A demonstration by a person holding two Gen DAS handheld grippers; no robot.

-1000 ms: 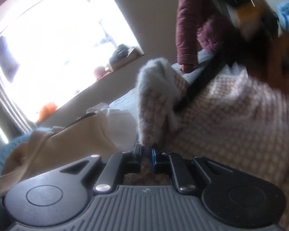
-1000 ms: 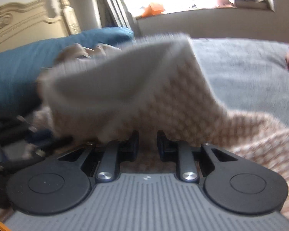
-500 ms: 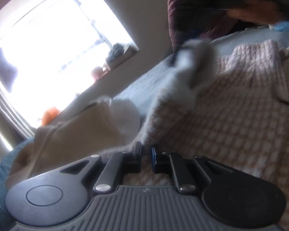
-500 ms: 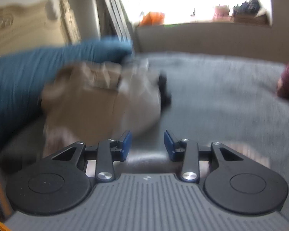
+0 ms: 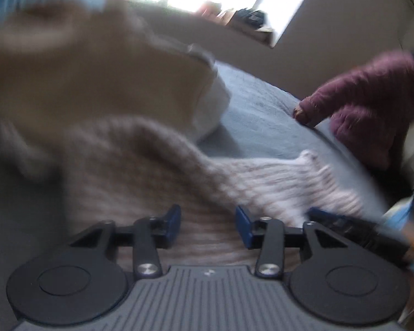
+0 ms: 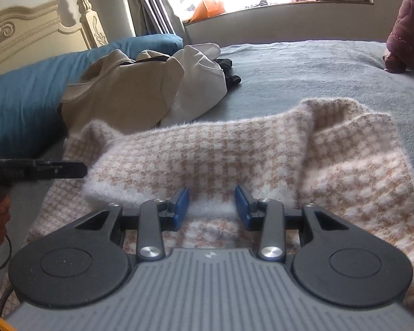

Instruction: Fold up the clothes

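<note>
Bedroom, daylight from a window sill (image 6: pixel 276 5) at the far wall; grey bedspread (image 6: pixel 303 71) covers the bed. Checked knit sweater (image 6: pixel 234 151), cream and tan, lies on the bedspread directly ahead of and under the right hand-held gripper (image 6: pixel 212 202), folded over itself, one thick fold running across just beyond the fingertips. Right jaws stand apart, blue pads clear of the knit, nothing pinched. Left hand-held gripper (image 5: pixel 208 224): view heavily blurred; jaws opening, sweater (image 5: pixel 165 171) beneath and ahead, pads not pressing it. Beige garment (image 6: pixel 118 93) and white garment (image 6: pixel 198 82) heaped beyond the right gripper to its left, against a blue pillow (image 6: pixel 22 96). Maroon quilted sleeve (image 6: pixel 408 33) rests on the bed's far right edge. Carved cream headboard (image 6: pixel 36 27) far left.
</note>
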